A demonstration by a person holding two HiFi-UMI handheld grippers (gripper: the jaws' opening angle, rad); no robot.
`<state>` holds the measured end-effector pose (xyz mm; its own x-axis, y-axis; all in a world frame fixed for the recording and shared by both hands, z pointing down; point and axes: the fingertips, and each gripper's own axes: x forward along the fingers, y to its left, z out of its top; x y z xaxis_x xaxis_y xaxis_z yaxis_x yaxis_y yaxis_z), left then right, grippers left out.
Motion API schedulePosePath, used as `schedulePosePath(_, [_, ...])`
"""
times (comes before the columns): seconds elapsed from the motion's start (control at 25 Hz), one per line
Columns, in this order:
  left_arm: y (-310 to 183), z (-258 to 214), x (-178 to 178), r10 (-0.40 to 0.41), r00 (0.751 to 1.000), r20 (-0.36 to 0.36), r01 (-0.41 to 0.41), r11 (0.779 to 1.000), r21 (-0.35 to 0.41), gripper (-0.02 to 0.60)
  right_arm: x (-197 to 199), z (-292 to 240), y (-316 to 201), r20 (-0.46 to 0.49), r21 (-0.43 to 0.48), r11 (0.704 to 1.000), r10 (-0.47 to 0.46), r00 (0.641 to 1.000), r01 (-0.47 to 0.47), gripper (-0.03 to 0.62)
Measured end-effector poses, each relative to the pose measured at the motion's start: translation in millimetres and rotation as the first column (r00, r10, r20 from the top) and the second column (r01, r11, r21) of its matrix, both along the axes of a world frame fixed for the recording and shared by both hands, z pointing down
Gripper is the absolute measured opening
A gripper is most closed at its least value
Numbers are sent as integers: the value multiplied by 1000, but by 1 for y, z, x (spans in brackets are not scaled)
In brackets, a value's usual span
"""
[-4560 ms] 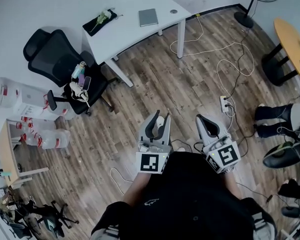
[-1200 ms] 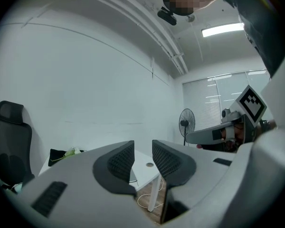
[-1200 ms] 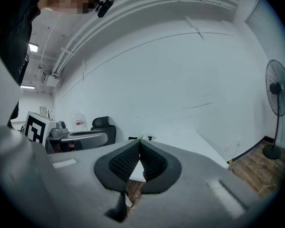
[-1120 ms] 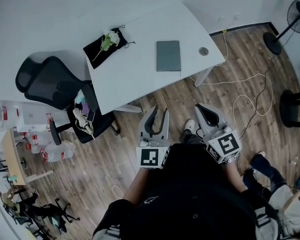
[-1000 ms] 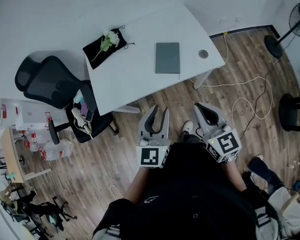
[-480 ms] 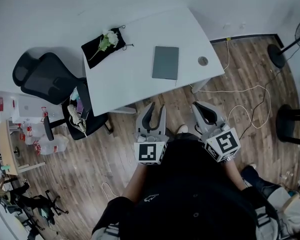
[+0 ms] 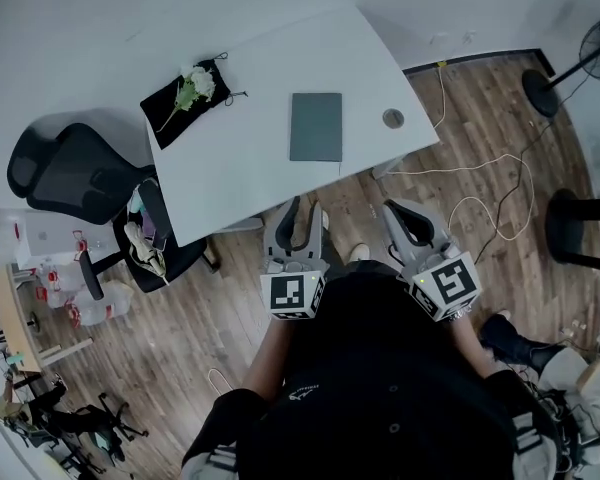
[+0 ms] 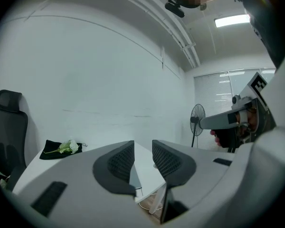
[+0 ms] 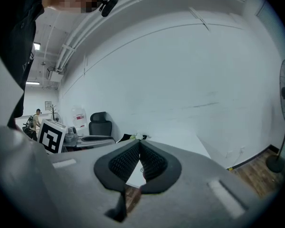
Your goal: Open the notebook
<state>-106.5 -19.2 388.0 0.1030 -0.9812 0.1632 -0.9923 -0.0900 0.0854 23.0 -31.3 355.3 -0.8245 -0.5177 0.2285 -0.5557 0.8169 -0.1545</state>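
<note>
The step in hand is the approach: nothing has been touched and the notebook (image 7: 316, 126) lies closed, grey cover up, flat on the white desk (image 7: 240, 163). It sits right of the desk's middle and close to the near edge, between the black pouch with a white flower (image 7: 187, 89) at the far left corner and the round cable hole (image 7: 393, 118) by the right edge. Both grippers hang off the desk, just short of its near edge and over the wooden floor (image 7: 180, 318). The left gripper (image 7: 302, 208) has its jaws a narrow gap apart, with nothing between them; the right gripper (image 7: 396, 214) has its jaw tips pressed together, also empty. The next move probably calls for reaching forward over the near edge, parting the right jaws, and catching the cover's free edge while the other gripper steadies the book.
</note>
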Motion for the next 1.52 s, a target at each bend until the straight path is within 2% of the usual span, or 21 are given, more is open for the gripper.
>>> schedulePosePath(0.24, [-37,21,-16,75,997,9,-74,996,-42,118,-12,5,-24,-33,-16,998,65,997,-66,5])
schedulePosePath(0.68, [-93,61,-54,164,986,-39,-168,978,-121,118,-51,9,-62,-83,-32,987,153,985,-156,5])
schedulePosePath(0.92, [-109,98,-76,204,976,-78,-215,957,-195,118,-75,13,-71,-104,-35,979,195,975,-200,5])
schedulePosePath(1.16, [-118,138,-85,241,963,-117,-265,924,-276,118,-87,24,-68,-122,-50,968,237,964,-245,5])
schedulePosePath(1.28, [-121,159,-90,224,960,-169,-268,908,-321,118,-91,29,-65,-137,-68,961,256,957,-267,5])
schedulePosePath(1.52, [-131,207,-105,120,956,-269,-230,874,-429,118,-100,38,-63,-153,-89,951,281,947,-296,5])
